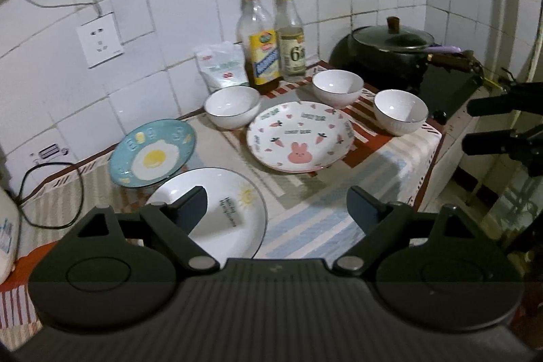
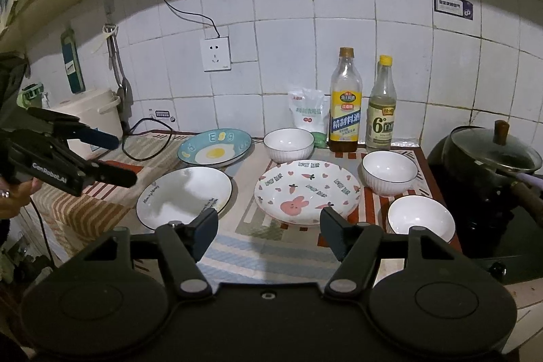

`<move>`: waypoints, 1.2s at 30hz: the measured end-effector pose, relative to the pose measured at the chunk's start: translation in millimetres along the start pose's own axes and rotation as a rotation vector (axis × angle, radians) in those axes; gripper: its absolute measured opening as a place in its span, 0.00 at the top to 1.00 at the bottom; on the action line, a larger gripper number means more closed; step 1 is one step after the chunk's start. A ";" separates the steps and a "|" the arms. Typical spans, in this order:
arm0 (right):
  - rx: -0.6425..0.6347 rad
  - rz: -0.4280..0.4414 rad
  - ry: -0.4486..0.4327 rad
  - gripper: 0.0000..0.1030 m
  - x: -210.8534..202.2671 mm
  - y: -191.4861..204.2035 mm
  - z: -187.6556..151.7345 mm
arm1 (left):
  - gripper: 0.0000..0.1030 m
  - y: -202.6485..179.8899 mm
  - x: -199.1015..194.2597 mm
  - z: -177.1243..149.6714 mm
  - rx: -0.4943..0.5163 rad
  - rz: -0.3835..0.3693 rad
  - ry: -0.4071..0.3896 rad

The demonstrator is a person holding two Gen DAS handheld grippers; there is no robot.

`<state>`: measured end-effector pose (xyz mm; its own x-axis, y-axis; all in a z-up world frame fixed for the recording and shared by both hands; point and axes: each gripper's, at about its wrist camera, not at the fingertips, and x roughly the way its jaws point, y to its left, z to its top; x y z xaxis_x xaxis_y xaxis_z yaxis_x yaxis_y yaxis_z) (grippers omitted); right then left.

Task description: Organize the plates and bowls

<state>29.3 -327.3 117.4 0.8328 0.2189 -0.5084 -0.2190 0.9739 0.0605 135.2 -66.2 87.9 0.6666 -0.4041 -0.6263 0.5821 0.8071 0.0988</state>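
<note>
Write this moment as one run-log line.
left gripper: open, empty | right gripper: open, empty | plates: three, unstacked | bowls: three, unstacked | stage: nothing grasped yet

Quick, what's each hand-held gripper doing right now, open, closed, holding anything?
Left hand-held gripper: open, holding nothing, above the white plate.
Right hand-held gripper: open, holding nothing, near the bunny plate.

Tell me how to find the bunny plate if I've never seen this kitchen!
Look at the cloth-covered counter under the white tiled wall, left of the black stove. In the middle of it, in front of the two tall bottles, lies the bunny plate between a plain white plate and white bowls. It is the only one with a pink rabbit, carrots and hearts.
</note>
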 end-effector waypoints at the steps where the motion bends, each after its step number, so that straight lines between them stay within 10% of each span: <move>1: -0.002 0.001 -0.002 0.30 1.6 -1.4 -1.3 | 0.13 -1.6 3.7 1.0 -0.001 0.001 0.006; 36: 0.245 -0.073 0.069 0.28 206.5 -106.5 -28.7 | 0.04 16.9 236.6 25.7 -0.221 -0.070 0.074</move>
<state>210.0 -387.5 -18.7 0.8032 0.1513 -0.5762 -0.0232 0.9744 0.2236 314.7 -159.3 -38.8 0.5876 -0.4359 -0.6817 0.5037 0.8564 -0.1134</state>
